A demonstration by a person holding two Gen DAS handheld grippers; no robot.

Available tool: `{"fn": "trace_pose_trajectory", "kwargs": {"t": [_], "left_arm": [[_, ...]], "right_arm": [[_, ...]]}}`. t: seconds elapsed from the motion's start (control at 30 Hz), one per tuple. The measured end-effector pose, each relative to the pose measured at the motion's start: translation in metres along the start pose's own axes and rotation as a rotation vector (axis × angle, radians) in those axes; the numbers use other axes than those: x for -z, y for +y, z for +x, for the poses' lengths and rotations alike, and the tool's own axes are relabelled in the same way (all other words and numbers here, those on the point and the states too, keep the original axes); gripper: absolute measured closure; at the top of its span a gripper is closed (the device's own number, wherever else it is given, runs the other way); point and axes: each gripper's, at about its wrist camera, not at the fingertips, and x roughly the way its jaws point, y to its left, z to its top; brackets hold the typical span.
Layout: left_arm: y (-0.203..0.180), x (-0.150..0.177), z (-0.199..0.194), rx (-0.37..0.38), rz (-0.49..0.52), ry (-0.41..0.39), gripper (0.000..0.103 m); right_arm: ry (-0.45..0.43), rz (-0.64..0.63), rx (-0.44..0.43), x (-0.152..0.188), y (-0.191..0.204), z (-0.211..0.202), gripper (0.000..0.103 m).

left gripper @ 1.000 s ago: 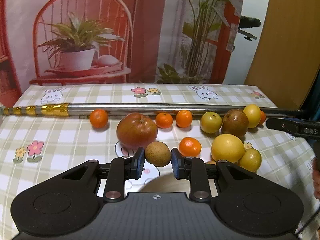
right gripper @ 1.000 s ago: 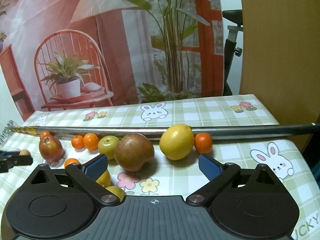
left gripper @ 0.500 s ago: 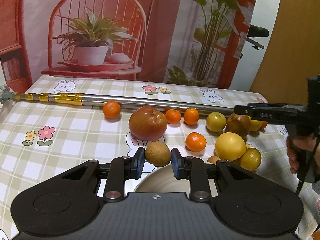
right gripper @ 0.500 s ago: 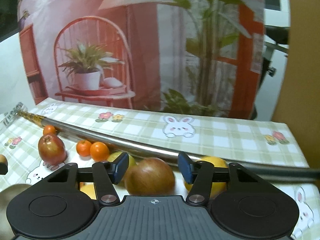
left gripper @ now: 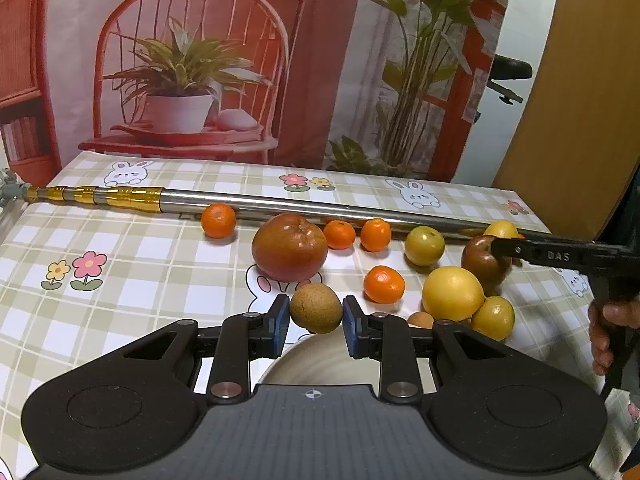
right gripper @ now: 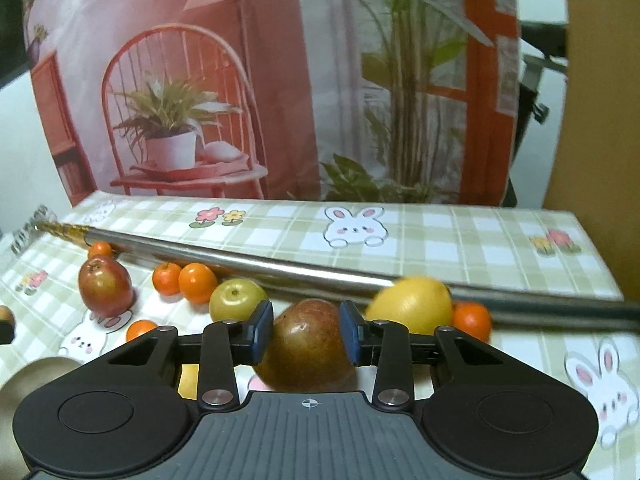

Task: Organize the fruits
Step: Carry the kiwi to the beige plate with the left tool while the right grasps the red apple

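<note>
Left tongs (left gripper: 316,315) grip a brown fruit (left gripper: 316,307) above the bowl (left gripper: 320,364) for dropping; right tongs (right gripper: 306,330) pinch the russet apple (right gripper: 306,346), six o'clock.

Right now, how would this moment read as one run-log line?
left hand-held gripper: shut on small brown fruit, over bowl rim | right hand-held gripper: jaws bracketing reddish-brown apple, grip unconfirmed | other fruits loose on table
</note>
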Motion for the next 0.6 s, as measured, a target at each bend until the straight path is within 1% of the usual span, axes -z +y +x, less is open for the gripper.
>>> {"fn": "trace_pose_trajectory", "kwargs": {"t": [0.27,0.37,0.4,0.47,0.57,0.6], "left_arm": [[-0.005,0.002,-0.004,0.002,0.018,-0.009,0.073],[-0.004,0.004,-0.004,0.0,0.018,-0.007,0.073],[-0.004,0.004,-0.004,-0.003,0.017,-0.009,0.073],[-0.004,0.004,-0.005,-0.011,0.015,-0.016,0.073],[-0.006,0.005,-0.007,-0.017,0.017,-0.026,0.073],[-0.006,0.005,-0.008,-0.019,0.018,-0.029,0.073]], "right_arm": [[-0.002,0.063,0.008,0.018,-0.011,-0.02,0.069],[-0.007,0.079,0.021,0.021,-0.013,-0.025,0.067],[-0.014,0.077,0.03,0.021,-0.013,-0.027,0.064],[-0.031,0.063,0.039,0.021,-0.012,-0.03,0.055],[-0.032,0.031,0.037,0.018,-0.008,-0.029,0.047],[-0.028,0.024,0.037,0.017,-0.007,-0.027,0.045]]}}
